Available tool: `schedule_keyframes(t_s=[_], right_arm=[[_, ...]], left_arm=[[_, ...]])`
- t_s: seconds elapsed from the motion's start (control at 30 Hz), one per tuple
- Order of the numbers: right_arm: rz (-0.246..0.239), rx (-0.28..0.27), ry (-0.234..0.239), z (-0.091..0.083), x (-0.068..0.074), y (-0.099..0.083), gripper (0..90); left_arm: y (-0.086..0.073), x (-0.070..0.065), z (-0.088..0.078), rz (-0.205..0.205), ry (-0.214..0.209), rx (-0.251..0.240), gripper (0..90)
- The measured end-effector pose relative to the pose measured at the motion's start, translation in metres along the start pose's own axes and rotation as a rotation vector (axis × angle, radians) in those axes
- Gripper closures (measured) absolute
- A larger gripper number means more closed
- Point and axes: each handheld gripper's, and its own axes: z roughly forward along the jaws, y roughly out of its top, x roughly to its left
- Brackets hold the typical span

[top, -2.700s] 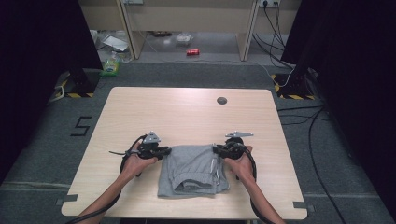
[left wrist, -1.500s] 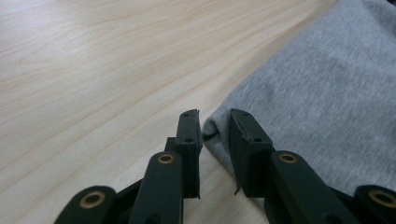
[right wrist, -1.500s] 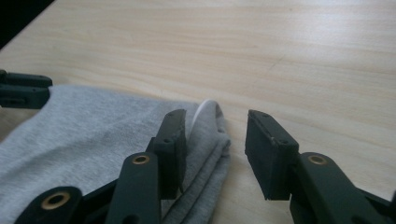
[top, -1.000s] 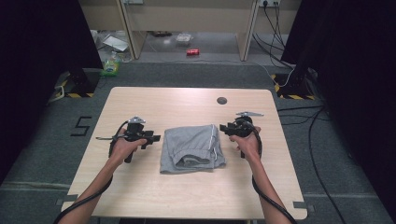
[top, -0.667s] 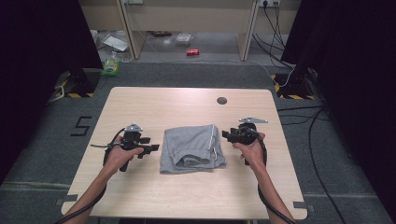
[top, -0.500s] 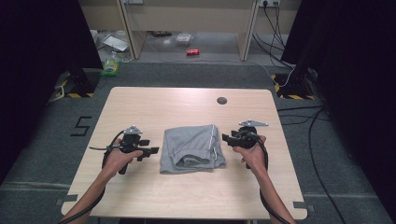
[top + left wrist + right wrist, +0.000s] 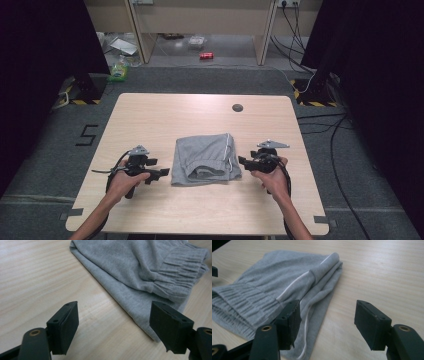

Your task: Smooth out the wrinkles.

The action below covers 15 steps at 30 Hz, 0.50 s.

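Flanking folded shorts (image 7: 206, 159), hand-held grippers agape

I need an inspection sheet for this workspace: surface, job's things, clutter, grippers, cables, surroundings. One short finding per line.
Surface: wooden table, with a dark round spot near the far edge.
Job's things: folded grey shorts lie flat mid-table, with a ribbed waistband and a white cord.
Clutter: nothing seen on the table.
Grippers: left gripper and right gripper sit either side of the shorts; the jaws have just been opening, nothing between them.
Cables: a black cable loops at the left gripper; more cables lie on the floor at right.
Surroundings: green bottle and red can on the floor beyond.
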Motion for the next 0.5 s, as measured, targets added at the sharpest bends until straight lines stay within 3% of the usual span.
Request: schedule_keyframes(t_s=[0.5], right_arm=[[-0.029, 0.028, 0.004, -0.011, 0.013, -0.024, 33.5]], left_arm=[[-0.023, -0.019, -0.003, 0.038, -0.020, 0.024, 19.2]])
